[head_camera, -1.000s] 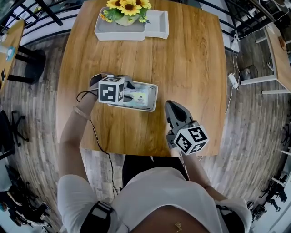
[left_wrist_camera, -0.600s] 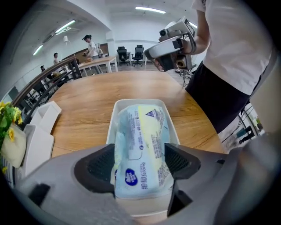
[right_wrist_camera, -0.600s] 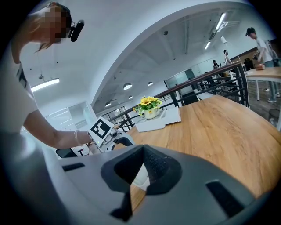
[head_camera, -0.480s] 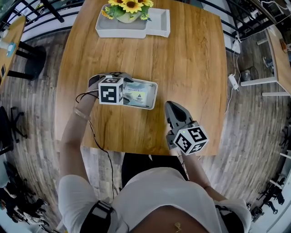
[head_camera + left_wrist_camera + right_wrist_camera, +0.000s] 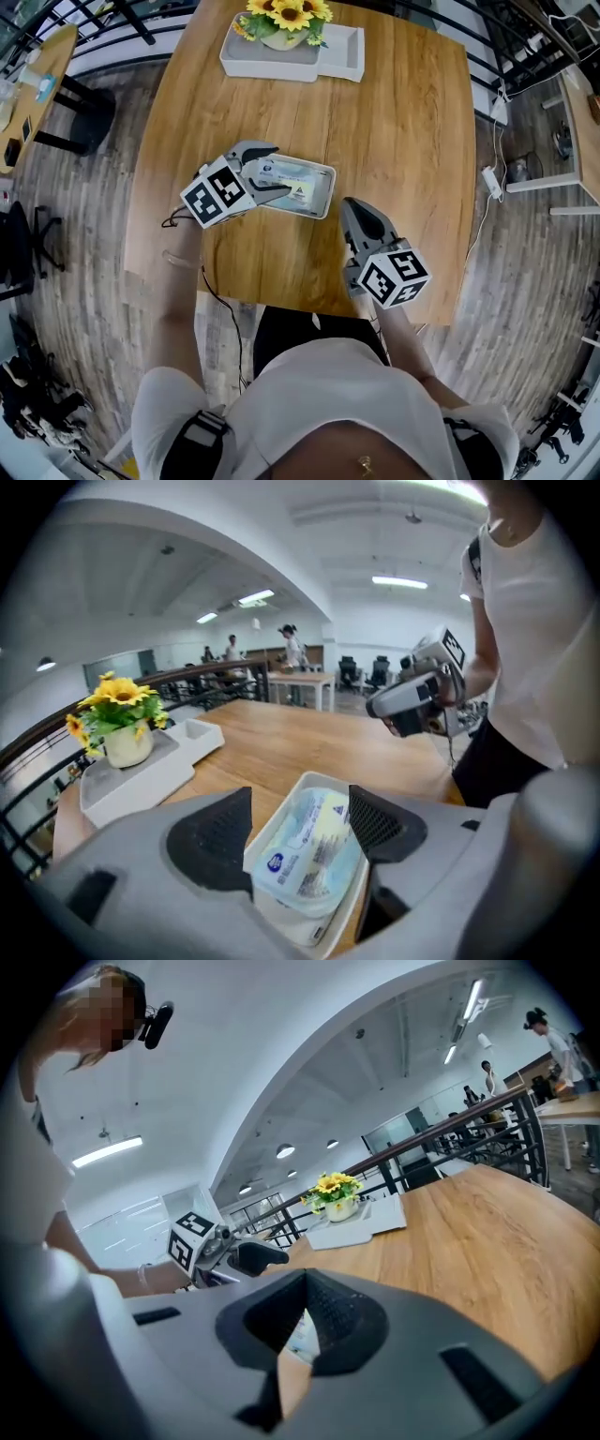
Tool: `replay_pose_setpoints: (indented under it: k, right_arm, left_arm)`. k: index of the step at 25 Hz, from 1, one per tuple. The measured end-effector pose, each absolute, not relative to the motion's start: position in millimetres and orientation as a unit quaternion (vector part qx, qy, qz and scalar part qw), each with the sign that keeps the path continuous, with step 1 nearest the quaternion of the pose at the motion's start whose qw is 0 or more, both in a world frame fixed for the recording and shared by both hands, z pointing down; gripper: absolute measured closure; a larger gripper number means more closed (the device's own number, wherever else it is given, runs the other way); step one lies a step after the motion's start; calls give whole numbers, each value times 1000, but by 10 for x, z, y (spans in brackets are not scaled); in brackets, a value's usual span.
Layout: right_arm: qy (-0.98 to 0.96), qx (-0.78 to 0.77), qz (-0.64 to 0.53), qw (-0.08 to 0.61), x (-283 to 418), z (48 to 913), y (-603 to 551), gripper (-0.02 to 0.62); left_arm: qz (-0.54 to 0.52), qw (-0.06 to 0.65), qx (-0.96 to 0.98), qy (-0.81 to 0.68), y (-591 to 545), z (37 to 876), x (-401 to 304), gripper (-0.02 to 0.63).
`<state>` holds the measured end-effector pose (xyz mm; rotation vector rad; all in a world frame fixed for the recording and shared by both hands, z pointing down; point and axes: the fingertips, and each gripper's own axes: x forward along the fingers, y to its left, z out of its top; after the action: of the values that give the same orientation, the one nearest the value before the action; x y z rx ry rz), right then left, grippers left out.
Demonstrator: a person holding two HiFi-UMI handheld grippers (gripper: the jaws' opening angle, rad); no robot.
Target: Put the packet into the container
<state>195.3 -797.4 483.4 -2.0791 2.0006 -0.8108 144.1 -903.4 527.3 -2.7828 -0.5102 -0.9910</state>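
My left gripper [image 5: 281,168] has just been opening its jaws and grips nothing; between them the released packet [image 5: 292,186] lies inside the container [image 5: 329,188].

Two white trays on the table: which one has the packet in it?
The smaller container near the table's middle: the packet lies inside it. The larger tray at the far edge holds a sunflower pot, no packet.

Packet [image 5: 309,855] pale blue w/ yellow, maybe a dark blue dot. Container [image 5: 328,192] white. Table [image 5: 403,141] brown wood. Flowers [image 5: 291,11] yellow.
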Motion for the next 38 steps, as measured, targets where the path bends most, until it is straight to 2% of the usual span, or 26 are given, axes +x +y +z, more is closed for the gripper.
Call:
replay_pose_setpoints:
  k: [2, 6, 10, 18, 25, 29, 35, 38]
  right_arm:
    - [674, -688, -260, 76, 1934, 4766, -8048, 584]
    - [690, -677, -242, 80, 1850, 4657, -8222, 584]
    - [701, -668, -231, 99, 1785, 4530, -8356, 584]
    - [717, -660, -206, 90, 1564, 4429, -8454, 584]
    - [721, -669, -168, 60, 1439, 4527, -8373, 584]
    - [718, -672, -169, 67, 1401, 4504, -8332, 584]
    - [712, -676, -168, 84, 1351, 4392, -8213, 584]
    - [712, -677, -165, 85, 1288, 4392, -8163, 584]
  left_arm:
    - [-278, 46, -953, -111, -9017, 5147, 1465, 292]
    - [-208, 19, -978, -4, -8966, 4973, 1395, 393]
    - [-157, -6, -985, 68, -8884, 4889, 1312, 436]
    - [-92, -65, -976, 187, -8790, 4750, 1029, 456]
    - [-86, -49, -963, 252, -8659, 4646, 840, 474]
    - [-81, -40, -957, 277, -8617, 4565, 753, 531]
    - [-55, -71, -951, 296, -8483, 4429, 663, 576]
    - [-69, -54, -950, 300, -8405, 4443, 663, 597]
